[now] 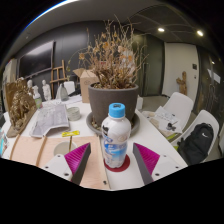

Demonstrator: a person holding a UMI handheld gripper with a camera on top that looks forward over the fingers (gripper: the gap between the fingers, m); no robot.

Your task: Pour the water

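While the tongs [111,160] stand spread wide, their two fingers [77,163] angle outward with the pink pads facing in, and a clear water bottle [116,138] stands upright between them. There is a gap on each side of it, so neither finger presses on it. The bottle has a light blue cap [117,110] and a white label, and it rests on a small red coaster [122,165] on the pale surface [50,150].

Just beyond the bottle, a dark pot [110,100] sits on a saucer and holds a dry, brown plant [113,52] with thin bare stems. To the left of the pot lies an open newspaper [48,120], with a small yellow thing [71,132] at its near edge, too small to make out. A white cup [73,114] stands between the newspaper and the pot. Farther left, some brownish ornament [18,100] stands at the edge of the surface.

On the right, white chairs [176,110] are drawn up beside the surface. Ceiling lights [160,29] glow in the far part of the room.
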